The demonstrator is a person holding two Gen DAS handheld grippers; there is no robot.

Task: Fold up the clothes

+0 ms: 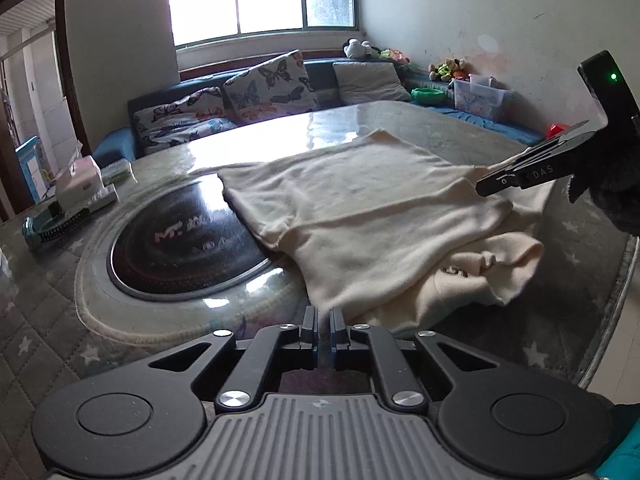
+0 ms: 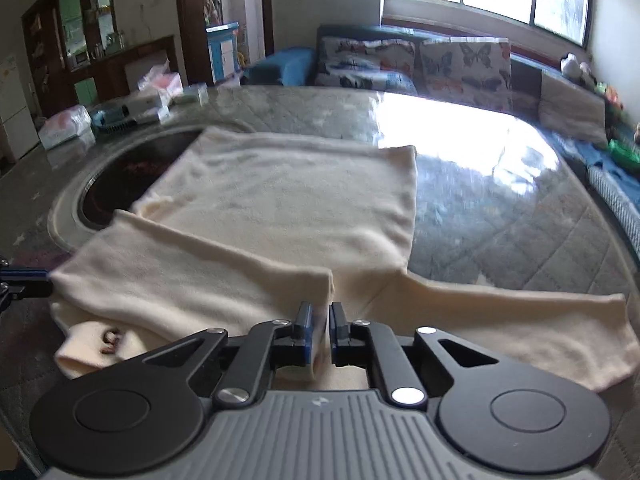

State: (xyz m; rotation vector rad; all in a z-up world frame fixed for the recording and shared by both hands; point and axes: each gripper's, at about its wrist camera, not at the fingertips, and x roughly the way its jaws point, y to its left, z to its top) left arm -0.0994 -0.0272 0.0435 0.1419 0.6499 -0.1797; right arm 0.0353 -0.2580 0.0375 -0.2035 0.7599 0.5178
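A cream sweater (image 1: 360, 208) lies partly folded on the round glass-topped table (image 1: 280, 136). One flap is folded across its body and a sleeve (image 2: 520, 332) stretches out to the right in the right wrist view. My left gripper (image 1: 324, 322) is shut on the sweater's near corner. My right gripper (image 2: 320, 320) is shut on the folded edge of the sweater (image 2: 280, 216); it also shows at the right of the left wrist view (image 1: 486, 184), pinching the cloth. A small brown print (image 1: 454, 271) shows on the lower layer.
A black induction hob (image 1: 184, 244) is set in the table centre, partly under the sweater. Tissue packs and boxes (image 1: 80, 184) lie at the table's left. A sofa with butterfly cushions (image 1: 264, 84) and toys stands behind, under the window.
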